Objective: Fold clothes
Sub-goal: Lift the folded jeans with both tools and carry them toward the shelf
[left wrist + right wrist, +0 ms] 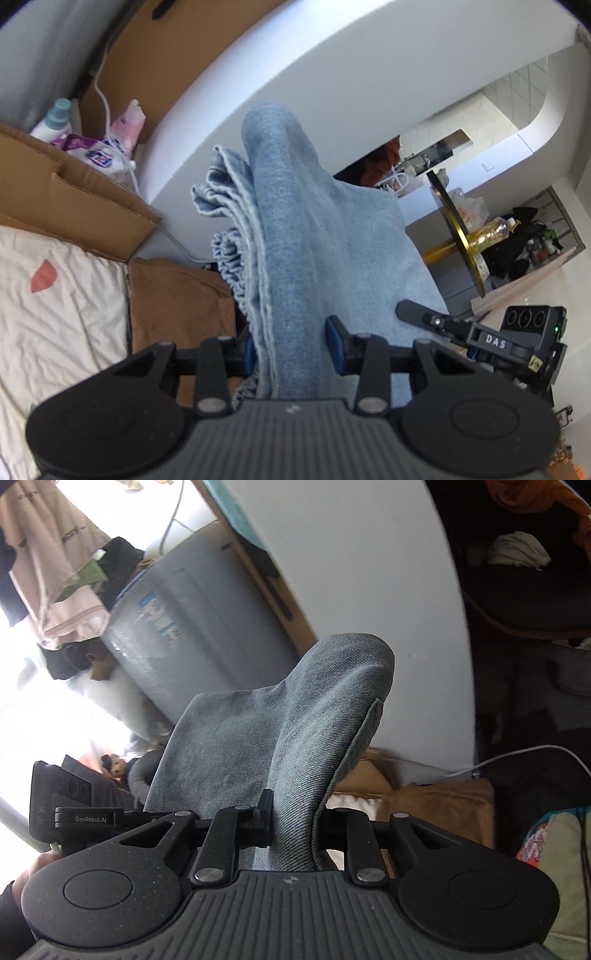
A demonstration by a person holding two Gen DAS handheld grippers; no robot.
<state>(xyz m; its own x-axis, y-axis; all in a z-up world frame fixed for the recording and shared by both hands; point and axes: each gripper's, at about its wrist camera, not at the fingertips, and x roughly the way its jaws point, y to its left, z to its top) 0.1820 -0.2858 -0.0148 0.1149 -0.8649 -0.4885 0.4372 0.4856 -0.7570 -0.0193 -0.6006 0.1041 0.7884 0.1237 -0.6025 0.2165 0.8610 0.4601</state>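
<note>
Blue denim garment [295, 236] bunched between left gripper [293, 347] fingers, pinched; the same cloth is clamped by right gripper [295, 823] fingers, rising beyond the tips.

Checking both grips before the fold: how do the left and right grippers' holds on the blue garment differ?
The left gripper clamps a thick bundle with several ruffled edges; the right gripper pinches a thinner, smoother fold. The left jaws stand wider than the right. Both are shut on the same blue garment, which rises ahead of each.
</note>
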